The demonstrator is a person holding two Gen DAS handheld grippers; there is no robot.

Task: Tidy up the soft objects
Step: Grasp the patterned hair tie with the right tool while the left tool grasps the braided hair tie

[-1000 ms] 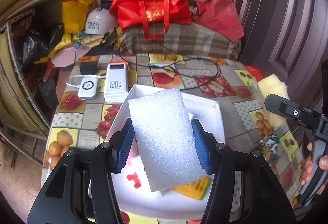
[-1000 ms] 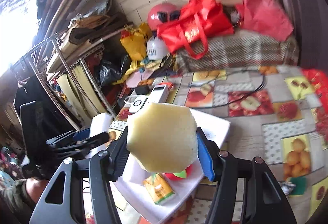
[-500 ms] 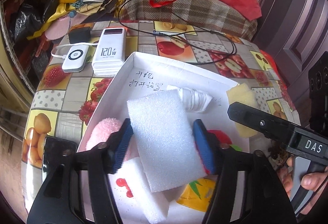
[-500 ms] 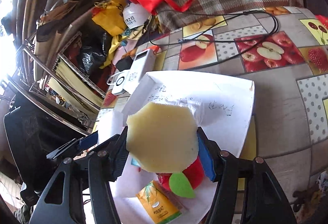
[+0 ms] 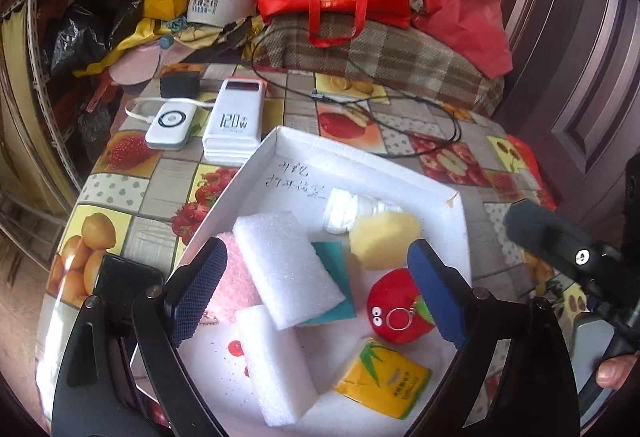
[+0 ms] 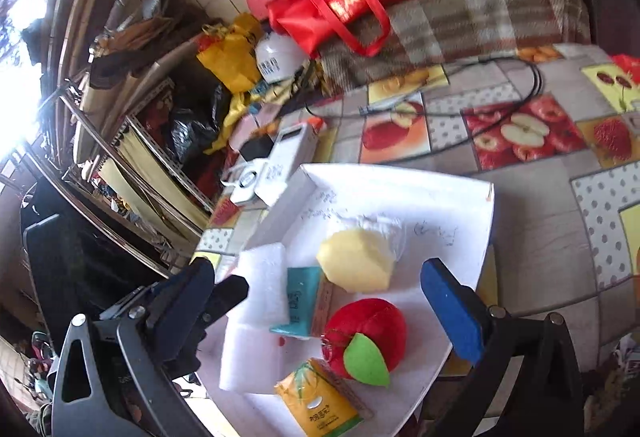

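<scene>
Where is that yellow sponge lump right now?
The yellow sponge lies in the white box, toward its far right side, beside the white wad and just beyond the red plush apple.

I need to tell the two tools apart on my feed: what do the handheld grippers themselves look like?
Both look alike. The left gripper has a black frame with triangular cut-outs, silver screw heads at the joints, and two fingers faced with dark blue ribbed pads. The right gripper has the same black frame, silver screws and blue pad. No cables or sleeves are visible on either.
</scene>
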